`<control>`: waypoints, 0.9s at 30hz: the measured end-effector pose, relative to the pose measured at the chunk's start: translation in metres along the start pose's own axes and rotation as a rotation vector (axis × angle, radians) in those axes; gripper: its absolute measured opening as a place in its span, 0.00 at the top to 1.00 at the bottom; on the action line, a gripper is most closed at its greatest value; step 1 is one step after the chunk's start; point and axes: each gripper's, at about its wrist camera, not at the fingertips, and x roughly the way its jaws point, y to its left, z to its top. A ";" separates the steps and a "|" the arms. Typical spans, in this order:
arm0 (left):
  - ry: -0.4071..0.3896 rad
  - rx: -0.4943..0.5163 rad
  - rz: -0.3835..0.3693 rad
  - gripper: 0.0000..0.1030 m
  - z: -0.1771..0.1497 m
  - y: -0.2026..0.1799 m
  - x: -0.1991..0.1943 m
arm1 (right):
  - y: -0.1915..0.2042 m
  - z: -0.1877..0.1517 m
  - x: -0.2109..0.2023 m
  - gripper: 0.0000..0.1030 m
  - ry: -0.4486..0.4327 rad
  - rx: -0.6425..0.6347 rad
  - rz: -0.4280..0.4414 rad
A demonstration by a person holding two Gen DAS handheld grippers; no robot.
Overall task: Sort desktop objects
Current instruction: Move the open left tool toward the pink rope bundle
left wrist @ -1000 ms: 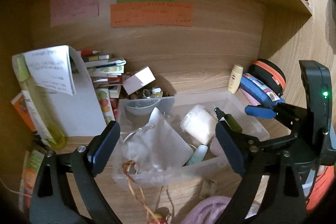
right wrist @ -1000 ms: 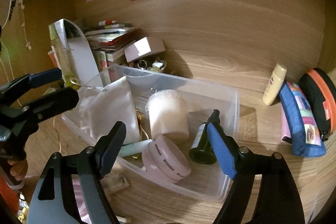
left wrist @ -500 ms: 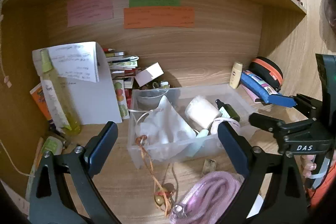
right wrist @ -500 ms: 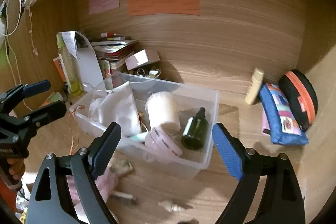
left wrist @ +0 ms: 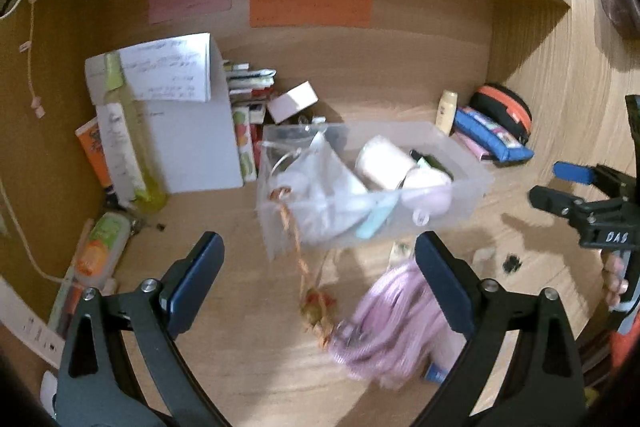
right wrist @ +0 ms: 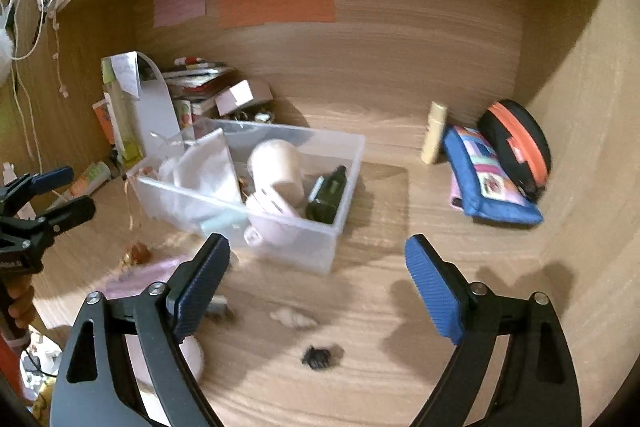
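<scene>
A clear plastic bin (left wrist: 472,195) (right wrist: 320,255) stands on the wooden desk and holds a white pouch (right wrist: 208,167), a cream jar (right wrist: 276,163), a pink tape roll (right wrist: 272,219) and a dark green bottle (right wrist: 326,193). My left gripper (left wrist: 320,275) is open and empty, in front of the bin, above a pink coiled cable (left wrist: 384,327) and an orange cord (left wrist: 296,251) that hangs from the bin. My right gripper (right wrist: 318,279) is open and empty, in front of the bin's near right corner. A small shell (right wrist: 292,319) and a black clip (right wrist: 318,357) lie between its fingers.
A white folder (left wrist: 192,131), a tall yellow-green bottle (left wrist: 128,147) and stacked books (left wrist: 248,87) stand at the back left. A cream tube (right wrist: 434,133), a blue pouch (right wrist: 488,179) and a black-orange case (right wrist: 516,143) lie at the back right. Side walls and a shelf enclose the desk.
Both grippers have pulled back from the bin toward the desk front, so the bin looks smaller. The pink cable, shell and black clip have come into view. Both stay open.
</scene>
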 end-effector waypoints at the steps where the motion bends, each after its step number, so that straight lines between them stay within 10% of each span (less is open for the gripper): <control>1: 0.005 0.008 0.002 0.05 -0.004 0.000 -0.002 | -0.002 -0.003 -0.001 0.05 0.003 0.003 -0.001; 15: 0.174 0.187 -0.023 0.05 -0.070 -0.021 -0.002 | -0.022 -0.051 0.011 0.04 0.142 0.019 -0.037; 27: 0.219 0.295 -0.012 0.05 -0.058 -0.046 0.046 | -0.015 -0.068 0.020 0.06 0.203 -0.055 0.024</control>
